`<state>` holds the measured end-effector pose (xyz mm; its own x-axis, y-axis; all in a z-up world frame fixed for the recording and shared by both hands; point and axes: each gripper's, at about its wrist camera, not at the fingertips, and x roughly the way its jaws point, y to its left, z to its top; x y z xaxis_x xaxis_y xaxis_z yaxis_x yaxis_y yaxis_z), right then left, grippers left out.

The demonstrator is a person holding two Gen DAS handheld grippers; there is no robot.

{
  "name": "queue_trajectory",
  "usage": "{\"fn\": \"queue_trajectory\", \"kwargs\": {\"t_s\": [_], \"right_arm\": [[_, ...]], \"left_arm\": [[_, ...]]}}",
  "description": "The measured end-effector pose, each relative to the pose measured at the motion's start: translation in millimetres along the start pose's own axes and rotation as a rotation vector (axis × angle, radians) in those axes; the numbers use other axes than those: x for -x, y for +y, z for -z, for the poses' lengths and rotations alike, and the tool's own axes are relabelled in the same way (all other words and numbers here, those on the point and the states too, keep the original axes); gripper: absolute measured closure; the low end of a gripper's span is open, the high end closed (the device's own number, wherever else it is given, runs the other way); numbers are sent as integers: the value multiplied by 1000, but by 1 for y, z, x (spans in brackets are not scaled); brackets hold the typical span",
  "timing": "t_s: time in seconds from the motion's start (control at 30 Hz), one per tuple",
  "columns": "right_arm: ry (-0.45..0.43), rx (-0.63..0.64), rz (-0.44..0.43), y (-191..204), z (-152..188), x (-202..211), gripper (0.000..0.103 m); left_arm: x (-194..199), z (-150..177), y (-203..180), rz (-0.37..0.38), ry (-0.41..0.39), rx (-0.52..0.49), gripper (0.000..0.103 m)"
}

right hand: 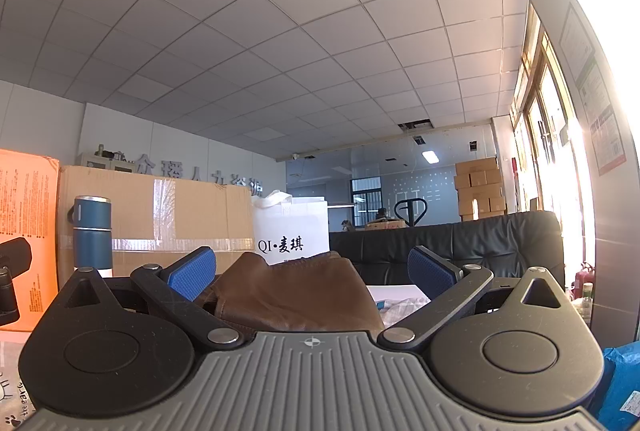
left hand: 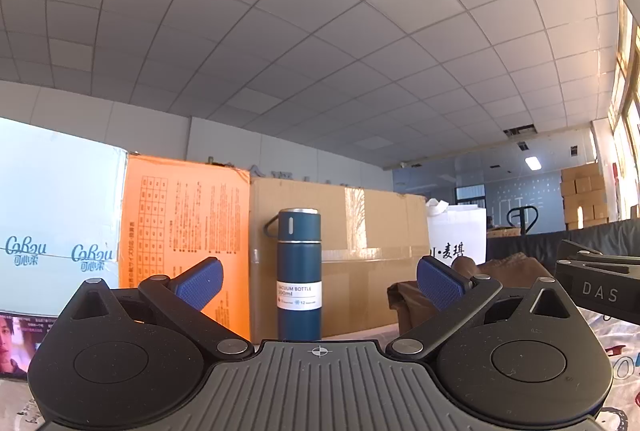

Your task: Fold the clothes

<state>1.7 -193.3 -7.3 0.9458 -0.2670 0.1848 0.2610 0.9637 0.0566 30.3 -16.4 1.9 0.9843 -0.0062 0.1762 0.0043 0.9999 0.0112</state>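
Both grippers are level and empty, the left gripper [left hand: 319, 281] with its blue pads wide apart facing a blue vacuum bottle [left hand: 299, 273], the right gripper [right hand: 312, 271] equally spread just above a brown leather garment [right hand: 292, 295]. That garment lies crumpled on the patterned tabletop [left hand: 618, 355], before a taped cardboard box [right hand: 160, 215] and white bag [right hand: 292, 235] along its far edge.

blue vacuum bottle [left hand: 299, 273] – upright, before brown taped carton [left hand: 360, 251] | orange printed box [left hand: 186, 243] just left of bottle | pale tissue carton [left hand: 56, 219] at far left | white tote bag [right hand: 294, 231] right of carton | black sofa [right hand: 460, 251] – behind | stacked cartons [right hand: 480, 189] far back
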Motion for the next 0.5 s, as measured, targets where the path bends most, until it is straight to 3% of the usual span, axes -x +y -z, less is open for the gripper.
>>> {"fn": "queue_trajectory", "kwargs": {"t_s": [0.5], "right_arm": [[0,-2,0,2,1,-3,0]], "left_arm": [[0,0,0,8,-1,-2,0]]}}
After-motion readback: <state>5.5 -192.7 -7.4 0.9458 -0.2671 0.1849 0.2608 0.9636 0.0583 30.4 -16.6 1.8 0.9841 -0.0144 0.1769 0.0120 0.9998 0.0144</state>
